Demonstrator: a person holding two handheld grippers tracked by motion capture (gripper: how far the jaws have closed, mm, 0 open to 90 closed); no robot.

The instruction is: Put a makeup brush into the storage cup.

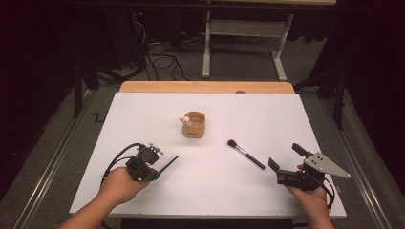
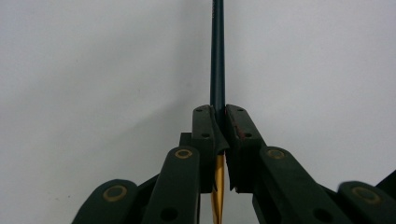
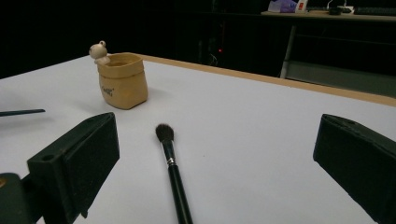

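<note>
Jaws of left gripper [image 1: 165, 164] clamp a pencil-like stick [image 2: 217, 56] pointing straight ahead.

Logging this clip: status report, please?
Left claw shut on thin dark stick. Right claw open, facing makeup brush. Cup beyond, nothing blocking.

The left gripper [image 2: 219, 140] clamps its black jaws on a thin dark stick [image 2: 217, 56] with a golden lower end. The stick runs straight ahead over the white bench [image 2: 93, 70].

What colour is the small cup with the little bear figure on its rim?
Tan cup, seen best in the right gripper view.
</note>
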